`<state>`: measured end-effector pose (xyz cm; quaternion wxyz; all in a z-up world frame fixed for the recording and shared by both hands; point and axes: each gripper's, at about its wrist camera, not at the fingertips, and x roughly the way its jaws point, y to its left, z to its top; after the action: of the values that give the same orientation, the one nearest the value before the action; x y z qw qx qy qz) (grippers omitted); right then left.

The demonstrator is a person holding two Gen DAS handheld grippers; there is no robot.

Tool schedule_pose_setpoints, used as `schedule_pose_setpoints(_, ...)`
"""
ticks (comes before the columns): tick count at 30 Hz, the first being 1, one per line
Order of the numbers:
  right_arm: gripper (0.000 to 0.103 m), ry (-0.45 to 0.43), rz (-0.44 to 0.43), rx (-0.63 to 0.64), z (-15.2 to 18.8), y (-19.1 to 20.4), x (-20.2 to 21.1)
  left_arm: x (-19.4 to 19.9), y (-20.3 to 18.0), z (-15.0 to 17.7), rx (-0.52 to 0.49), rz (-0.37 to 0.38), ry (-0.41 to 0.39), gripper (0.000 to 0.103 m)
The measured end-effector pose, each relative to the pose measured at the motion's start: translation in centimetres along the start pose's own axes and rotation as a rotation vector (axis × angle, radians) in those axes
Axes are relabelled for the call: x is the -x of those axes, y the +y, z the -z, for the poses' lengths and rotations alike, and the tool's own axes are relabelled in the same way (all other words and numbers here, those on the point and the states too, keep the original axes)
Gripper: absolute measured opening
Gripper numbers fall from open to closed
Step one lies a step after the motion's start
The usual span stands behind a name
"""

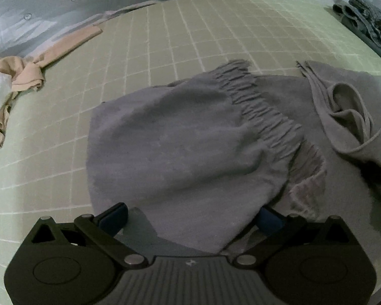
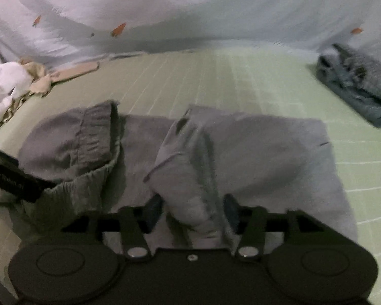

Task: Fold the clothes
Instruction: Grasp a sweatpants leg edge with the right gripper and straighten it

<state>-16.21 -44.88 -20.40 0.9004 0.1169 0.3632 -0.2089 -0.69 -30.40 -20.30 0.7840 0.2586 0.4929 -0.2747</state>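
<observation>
Left wrist view: grey shorts (image 1: 180, 137) lie on the green grid mat (image 1: 165, 38), spread crosswise, long axis running left-right ahead of both tools. One side is doubled over toward the middle, its gathered waistband (image 1: 261, 117) slanting away from me. My left gripper (image 1: 190, 216) sits low at the near edge of that flap; fingers stand wide apart, cloth lying between them but not pinched. Whether the flap has just been laid down or is about to be lifted, I cannot settle.

Right wrist view, blurred: my right gripper (image 2: 191, 209) is at the other half of the shorts, a raised ridge of grey cloth (image 2: 190, 178) standing between the fingers. The pads look close on either side of it; the blur hides whether they actually clamp it. This ridge runs straight away from me, along the fingers.

My judgement: the right hand is nearer the unfolded half, so that side's fold falls to it.

Beige garment (image 1: 25, 73) far left, folded dark stack (image 2: 360, 81) far right.
</observation>
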Motion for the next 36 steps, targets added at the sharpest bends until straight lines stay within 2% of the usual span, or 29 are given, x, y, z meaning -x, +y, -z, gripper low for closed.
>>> schedule_pose_setpoints(4, 0.073, -0.026, 0.031, -0.020, -0.6, 0.1, 0.0, 0.1, 1.0, 0.7, 0.019, 0.021, 0.005, 0.103)
schedule_pose_setpoints(9, 0.075, 0.018, 0.000, 0.060, -1.1, 1.9, -2.1, 0.4, 2.1, 1.4, 0.016, 0.027, -0.001, 0.103)
schedule_pose_setpoints(10, 0.065, 0.023, -0.005, 0.064, -1.1, 2.1, -2.5, 0.4, 2.2, 1.5, 0.020, 0.030, 0.001, 0.103)
schedule_pose_setpoints(11, 0.050, 0.027, -0.010, 0.066, -1.2, 2.4, -2.8, 0.4, 2.3, 1.5, 0.024, 0.033, 0.002, 0.103)
schedule_pose_setpoints(12, 0.021, 0.035, -0.046, 0.056, -1.3, 2.4, -2.9, 0.6, 2.4, 1.6, 0.022, 0.032, 0.001, 0.103)
schedule_pose_setpoints(14, 0.014, 0.036, -0.073, 0.076, -1.3, 3.0, -2.5, 0.8, 2.6, 1.9, 0.017, 0.028, -0.004, 0.103)
schedule_pose_setpoints(15, 0.004, 0.037, -0.098, 0.096, -1.1, 3.3, -2.0, 0.9, 2.8, 1.9, 0.018, 0.029, -0.006, 0.103)
schedule_pose_setpoints(16, 0.004, 0.038, -0.125, 0.116, -0.9, 3.7, -1.5, 1.0, 2.9, 2.0, 0.020, 0.030, -0.007, 0.103)
schedule_pose_setpoints(21, 0.004, 0.001, -0.135, 0.197, 0.0, 5.2, 1.7, 1.1, 3.4, 2.4, 0.036, 0.035, -0.007, 0.103)
schedule_pose_setpoints(25, 0.004, 0.119, -0.150, 0.167, 1.1, 4.6, 0.1, 0.8, 3.5, 2.6, 0.045, 0.036, 0.005, 0.103)
schedule_pose_setpoints(26, 0.004, 0.122, -0.152, 0.171, 1.2, 4.5, 0.1, 0.7, 3.4, 2.6, 0.044, 0.035, 0.007, 0.103)
schedule_pose_setpoints(27, 0.008, 0.120, -0.157, 0.168, 1.2, 4.5, 0.4, 0.9, 3.4, 2.6, 0.042, 0.033, 0.003, 0.103)
schedule_pose_setpoints(29, 0.028, 0.098, -0.158, 0.138, 0.7, 4.2, 0.9, 1.1, 3.6, 2.7, 0.050, 0.035, 0.001, 0.103)
schedule_pose_setpoints(30, 0.047, 0.078, -0.157, 0.120, 0.5, 4.0, 1.2, 1.1, 3.6, 2.7, 0.054, 0.036, 0.000, 0.103)
schedule_pose_setpoints(31, 0.051, 0.067, -0.145, 0.109, 0.2, 3.9, 1.1, 1.2, 3.7, 2.7, 0.060, 0.036, 0.000, 0.103)
schedule_pose_setpoints(36, 0.055, 0.015, -0.082, 0.056, -1.4, 3.3, 0.2, 1.4, 4.2, 3.0, 0.081, 0.025, 0.003, 0.103)
